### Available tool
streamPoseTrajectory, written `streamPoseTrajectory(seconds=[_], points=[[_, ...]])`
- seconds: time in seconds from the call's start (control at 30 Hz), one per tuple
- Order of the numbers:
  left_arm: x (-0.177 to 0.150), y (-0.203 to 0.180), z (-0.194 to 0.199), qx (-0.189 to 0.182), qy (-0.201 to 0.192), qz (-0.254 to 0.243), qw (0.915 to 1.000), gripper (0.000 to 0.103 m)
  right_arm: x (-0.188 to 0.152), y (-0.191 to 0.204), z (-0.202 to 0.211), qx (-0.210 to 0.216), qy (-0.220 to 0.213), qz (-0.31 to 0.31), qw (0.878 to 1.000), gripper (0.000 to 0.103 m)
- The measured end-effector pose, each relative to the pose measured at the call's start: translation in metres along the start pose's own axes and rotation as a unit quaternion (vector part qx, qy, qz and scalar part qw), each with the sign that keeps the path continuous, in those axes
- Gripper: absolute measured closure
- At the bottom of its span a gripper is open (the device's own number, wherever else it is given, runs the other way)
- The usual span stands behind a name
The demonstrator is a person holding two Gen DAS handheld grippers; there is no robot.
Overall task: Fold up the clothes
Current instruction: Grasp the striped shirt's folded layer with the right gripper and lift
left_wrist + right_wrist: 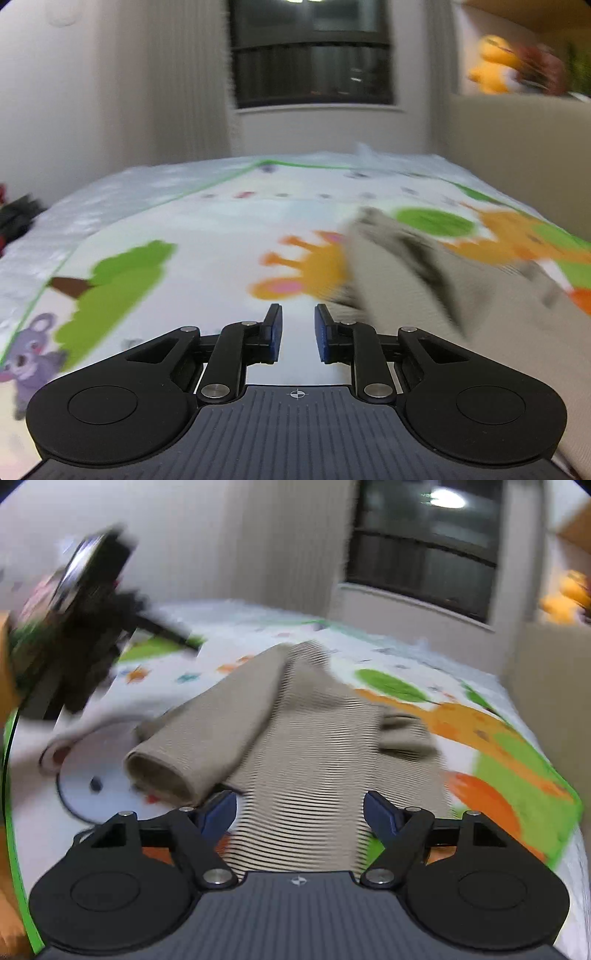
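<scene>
Through your left wrist camera, your left gripper (297, 314) has its two blue pads drawn in to a narrow gap, nothing between them. One beige ribbed garment (402, 273) lies blurred to its right on the glossy cartoon-printed play mat (207, 229).

Through your right wrist camera, your right gripper (300, 805) stands wide apart over that knit, gripping nothing; one tubular sleeve (207, 731) lies rolled across the garment's left part. One dark window (424, 546) sits behind.
</scene>
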State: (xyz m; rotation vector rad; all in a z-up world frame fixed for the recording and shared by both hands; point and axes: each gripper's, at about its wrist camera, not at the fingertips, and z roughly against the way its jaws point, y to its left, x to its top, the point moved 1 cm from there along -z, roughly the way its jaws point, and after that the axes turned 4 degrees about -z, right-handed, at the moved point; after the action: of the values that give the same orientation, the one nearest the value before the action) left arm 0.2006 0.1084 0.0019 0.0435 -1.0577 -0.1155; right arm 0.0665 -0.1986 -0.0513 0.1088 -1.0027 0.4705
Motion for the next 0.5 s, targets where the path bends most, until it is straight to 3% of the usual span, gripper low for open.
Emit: streamPoseTrajectory(seconds=[0.1,0.13,0.17,0.2,0.23,0.27,0.37,0.4,0.5], points=[[-0.001,0.024,0.002,-0.038,0.008,0.045,0.9982,0.07,-0.001,0.017,-0.024,-0.003,0.028,0.068,0.997,0.027],[-0.004,0.025,0.004,-0.055,0.012,0.053,0.997,0.056,-0.001,0.017,-0.031,-0.004,0.035,0.082,0.996,0.03],[-0.008,0.023,0.005,-0.071,0.018,0.056,0.9957,0.04,-0.002,0.018,-0.039,-0.006,0.042,0.096,0.994,0.04],[-0.013,0.02,0.006,-0.089,0.024,0.059,0.994,0.034,0.0,0.018,-0.044,-0.005,0.047,0.106,0.993,0.052],[-0.017,0.016,0.007,-0.111,0.03,0.06,0.9915,0.025,0.005,0.016,-0.047,-0.004,0.053,0.112,0.992,0.079],[-0.02,0.009,0.006,-0.137,0.036,0.058,0.9882,0.021,0.01,0.013,-0.05,-0.008,0.057,0.121,0.991,0.087],[-0.025,-0.01,0.004,-0.2,0.046,0.043,0.9777,0.006,0.025,0.0,-0.053,-0.032,0.058,0.16,0.985,0.096],[-0.026,-0.016,0.003,-0.213,0.047,0.036,0.9753,0.006,0.029,-0.006,-0.055,-0.053,0.055,0.175,0.982,0.096],[-0.029,-0.031,-0.007,-0.219,0.05,0.016,0.9743,0.004,0.048,-0.035,-0.064,-0.127,0.044,0.2,0.97,0.097]])
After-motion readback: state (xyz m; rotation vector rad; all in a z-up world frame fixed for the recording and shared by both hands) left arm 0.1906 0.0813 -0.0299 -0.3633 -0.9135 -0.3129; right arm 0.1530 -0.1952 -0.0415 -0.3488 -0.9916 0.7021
